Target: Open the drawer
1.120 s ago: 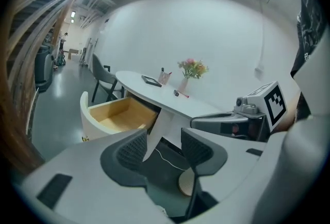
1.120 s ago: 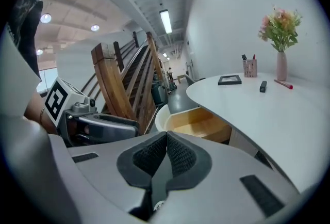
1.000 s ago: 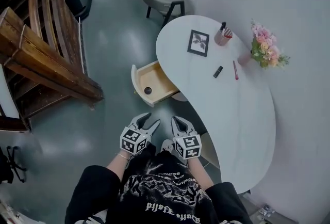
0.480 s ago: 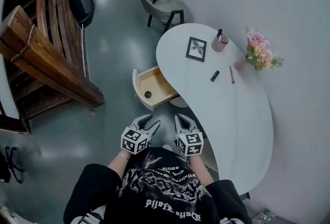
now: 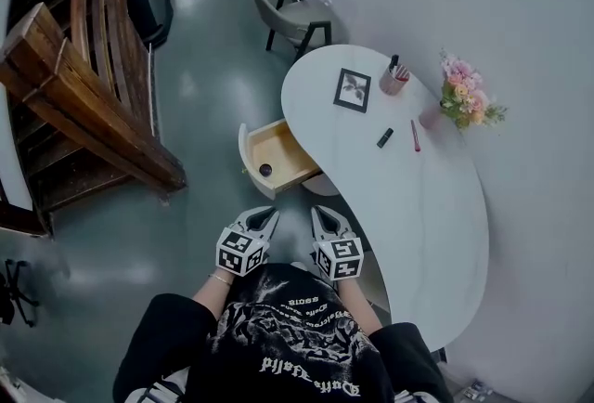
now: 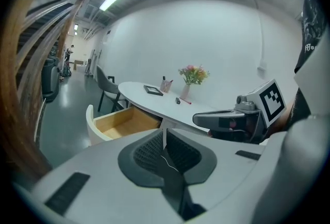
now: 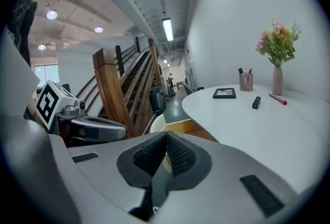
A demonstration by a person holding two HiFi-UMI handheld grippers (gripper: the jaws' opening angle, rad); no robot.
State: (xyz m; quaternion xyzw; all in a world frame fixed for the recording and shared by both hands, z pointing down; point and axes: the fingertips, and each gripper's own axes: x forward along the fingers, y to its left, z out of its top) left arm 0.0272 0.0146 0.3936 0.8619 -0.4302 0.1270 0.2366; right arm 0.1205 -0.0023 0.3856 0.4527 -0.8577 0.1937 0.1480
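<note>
The jaws of the left gripper have just been closing and are pressed together on nothing; those of the right gripper are likewise met and empty. The drawer is seen pulled out of the white desk, well apart from both, so no further pull is judged needed. Both grippers are held side by side before the chest, tipped slightly downward.
</note>
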